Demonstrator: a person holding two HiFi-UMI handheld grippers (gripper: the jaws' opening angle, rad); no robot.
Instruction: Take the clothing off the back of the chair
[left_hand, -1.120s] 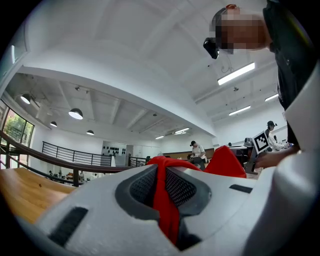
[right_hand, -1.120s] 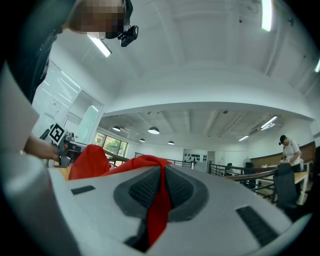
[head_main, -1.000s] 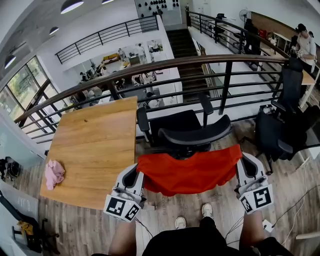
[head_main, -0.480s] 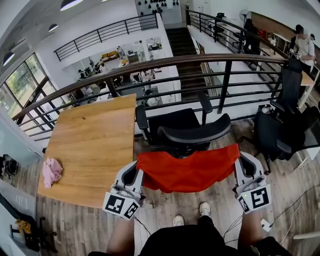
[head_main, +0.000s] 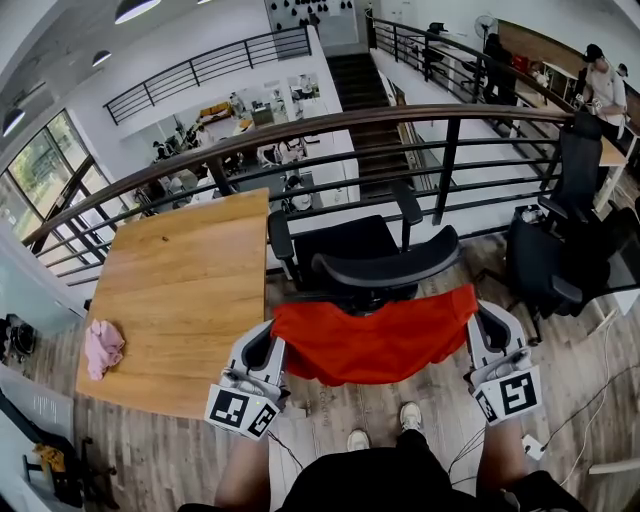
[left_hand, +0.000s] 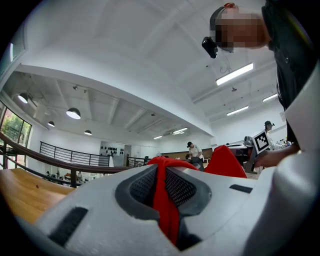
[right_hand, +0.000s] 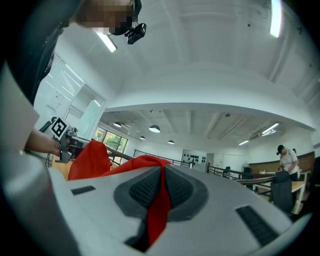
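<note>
A red garment (head_main: 378, 340) hangs stretched between my two grippers, just on the near side of the black office chair (head_main: 372, 262), whose backrest top shows above the cloth. In the head view my left gripper (head_main: 272, 345) holds the garment's left corner and my right gripper (head_main: 478, 318) its right corner. In the left gripper view the red cloth (left_hand: 165, 200) is pinched between the dark pads of the left gripper (left_hand: 164, 186). The right gripper view shows the same: red cloth (right_hand: 159, 207) clamped between the pads of the right gripper (right_hand: 161, 192). Whether the cloth touches the chair I cannot tell.
A wooden table (head_main: 190, 290) stands at the left with a pink cloth (head_main: 103, 348) near its front corner. A dark railing (head_main: 330, 130) runs behind the chair. More black chairs (head_main: 565, 250) stand at the right. The person's shoes (head_main: 385, 428) are on the plank floor below.
</note>
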